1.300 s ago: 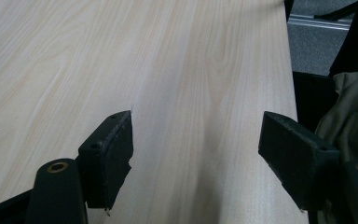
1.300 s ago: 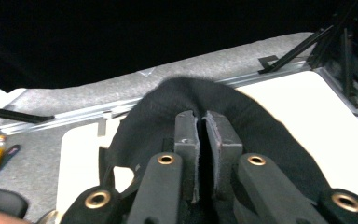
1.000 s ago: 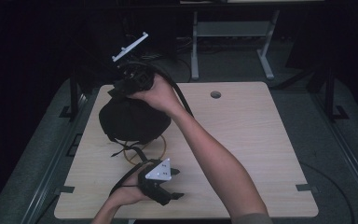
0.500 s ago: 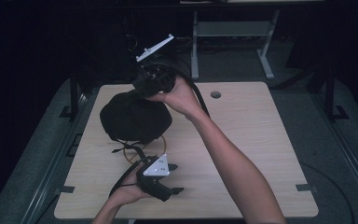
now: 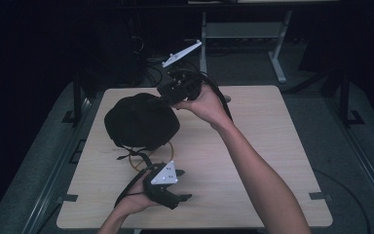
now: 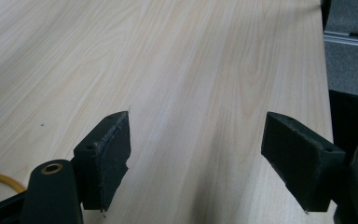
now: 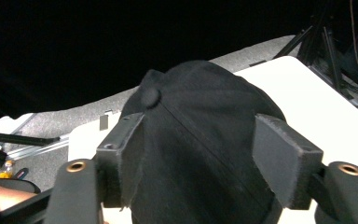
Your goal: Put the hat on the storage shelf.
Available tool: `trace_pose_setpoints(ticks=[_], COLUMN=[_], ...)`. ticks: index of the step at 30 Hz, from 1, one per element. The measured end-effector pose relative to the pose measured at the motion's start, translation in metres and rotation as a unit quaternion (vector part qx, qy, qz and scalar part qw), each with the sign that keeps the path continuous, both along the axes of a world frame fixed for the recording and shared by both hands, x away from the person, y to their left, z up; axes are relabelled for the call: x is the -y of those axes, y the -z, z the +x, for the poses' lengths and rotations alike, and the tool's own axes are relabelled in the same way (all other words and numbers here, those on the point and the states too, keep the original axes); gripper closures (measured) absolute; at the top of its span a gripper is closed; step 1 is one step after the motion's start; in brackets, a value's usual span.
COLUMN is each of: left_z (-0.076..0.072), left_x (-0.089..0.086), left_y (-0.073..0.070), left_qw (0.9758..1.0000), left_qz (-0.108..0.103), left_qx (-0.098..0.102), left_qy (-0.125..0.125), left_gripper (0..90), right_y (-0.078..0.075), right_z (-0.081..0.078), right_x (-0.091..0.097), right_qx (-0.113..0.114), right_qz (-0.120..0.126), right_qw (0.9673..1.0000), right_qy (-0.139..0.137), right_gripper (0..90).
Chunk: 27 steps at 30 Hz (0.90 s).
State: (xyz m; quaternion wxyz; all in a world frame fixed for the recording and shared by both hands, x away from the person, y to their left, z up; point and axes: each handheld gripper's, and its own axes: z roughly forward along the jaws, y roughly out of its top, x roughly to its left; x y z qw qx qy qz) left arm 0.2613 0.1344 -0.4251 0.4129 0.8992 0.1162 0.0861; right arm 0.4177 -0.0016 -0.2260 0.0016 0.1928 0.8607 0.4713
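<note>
The left gripper [image 5: 175, 197] rests on the table [image 5: 272, 146], jaws apart and empty. The black cap [image 5: 141, 122] sits far-left; the right gripper [image 5: 163, 100], jaws just opening around its crown, could drag loose fabric.

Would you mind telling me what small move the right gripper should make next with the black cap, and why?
Probably draw the right gripper back, clear of the black cap. Its jaws have just been opening and now stand wide, with cap fabric between them but no longer pinched. The cap rests on the table, so it seems released. The left gripper waits open over bare wood.
</note>
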Motion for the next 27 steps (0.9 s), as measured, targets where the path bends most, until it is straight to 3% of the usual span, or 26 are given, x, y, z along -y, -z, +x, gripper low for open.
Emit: trace_pose_setpoints(ticks=[10, 18, 27], left_z=[0.0, 0.0, -0.001], left_x=[-0.001, 0.001, 0.002], left_y=[-0.003, -0.001, 0.003], left_qw=[0.9999, 0.9999, 0.9999], left_qz=[-0.016, -0.01, -0.005], left_qx=[-0.003, 0.002, -0.008], left_qy=[-0.005, -0.005, -0.005], left_gripper=[23.5, 23.5, 23.5], right_y=[0.007, 0.01, 0.019], right_z=[0.0, -0.004, -0.008], right_x=[0.024, 0.044, 0.064], right_qx=[0.008, -0.001, -0.007], right_qz=[-0.002, 0.004, 0.014], right_qw=[0.9997, 0.9993, 0.9987], right_qy=[0.025, 0.037, 0.048], right_gripper=[28.4, 27.0, 24.6])
